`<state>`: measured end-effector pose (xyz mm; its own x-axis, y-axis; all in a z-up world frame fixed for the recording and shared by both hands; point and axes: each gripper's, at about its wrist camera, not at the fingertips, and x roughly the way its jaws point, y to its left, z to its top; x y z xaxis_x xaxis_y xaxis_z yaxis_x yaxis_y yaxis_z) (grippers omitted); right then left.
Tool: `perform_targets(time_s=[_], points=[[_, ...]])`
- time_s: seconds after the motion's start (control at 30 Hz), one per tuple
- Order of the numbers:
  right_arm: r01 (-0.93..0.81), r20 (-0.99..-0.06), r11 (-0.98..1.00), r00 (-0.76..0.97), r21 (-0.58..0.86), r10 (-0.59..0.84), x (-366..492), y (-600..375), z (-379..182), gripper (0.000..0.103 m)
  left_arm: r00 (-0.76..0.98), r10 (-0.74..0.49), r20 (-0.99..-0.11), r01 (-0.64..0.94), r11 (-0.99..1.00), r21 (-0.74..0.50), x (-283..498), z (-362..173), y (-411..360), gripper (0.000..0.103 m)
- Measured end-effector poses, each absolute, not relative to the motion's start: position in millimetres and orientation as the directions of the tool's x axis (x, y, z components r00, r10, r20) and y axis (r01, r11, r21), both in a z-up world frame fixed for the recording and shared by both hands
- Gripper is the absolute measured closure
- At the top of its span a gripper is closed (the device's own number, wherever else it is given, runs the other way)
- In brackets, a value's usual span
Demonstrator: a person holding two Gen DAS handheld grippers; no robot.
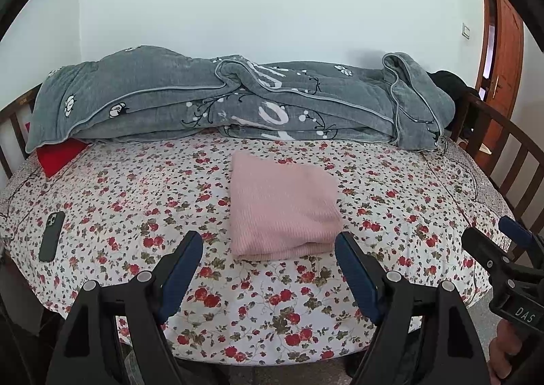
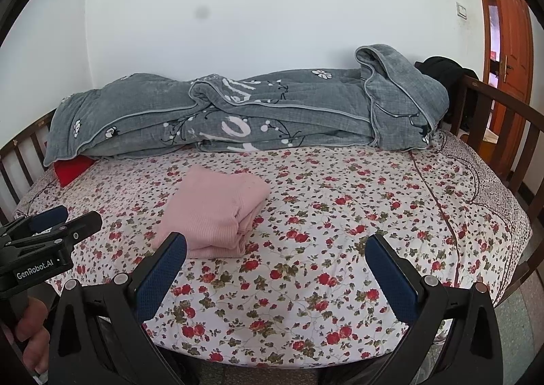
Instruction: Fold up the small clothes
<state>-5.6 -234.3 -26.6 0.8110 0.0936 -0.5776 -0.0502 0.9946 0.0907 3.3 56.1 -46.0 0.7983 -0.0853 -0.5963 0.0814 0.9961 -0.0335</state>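
Phone (image 1: 51, 236), seemingly, shows only from left wrist.

the folded garment (image 1: 284, 206) is plain pale pink with a fine ribbed knit. the bed sheet (image 1: 391, 215) is white, strewn with small red roses and olive-green leaves. the quilt (image 1: 204, 96) along the bed's far edge is grey with lighter grey piping, white flowers, black twigs and large white lettering. a red cloth (image 1: 59, 155) peeks out at the far left corner. the phone (image 1: 51, 236) near the left edge is dark grey-green. both grippers, left (image 1: 268, 242) and right (image 2: 277, 245), are black with dark blue pads.
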Motion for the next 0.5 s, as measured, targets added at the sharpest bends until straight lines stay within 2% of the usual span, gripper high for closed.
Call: perform_targets(time_s=[0.5], points=[[-0.059,-0.576,0.994,0.811,0.092,0.101,-5.2,-232.3,-24.8,0.0,0.804,-0.082,-0.59,0.07,0.997,-0.042,0.5,-39.6,59.5,0.024]])
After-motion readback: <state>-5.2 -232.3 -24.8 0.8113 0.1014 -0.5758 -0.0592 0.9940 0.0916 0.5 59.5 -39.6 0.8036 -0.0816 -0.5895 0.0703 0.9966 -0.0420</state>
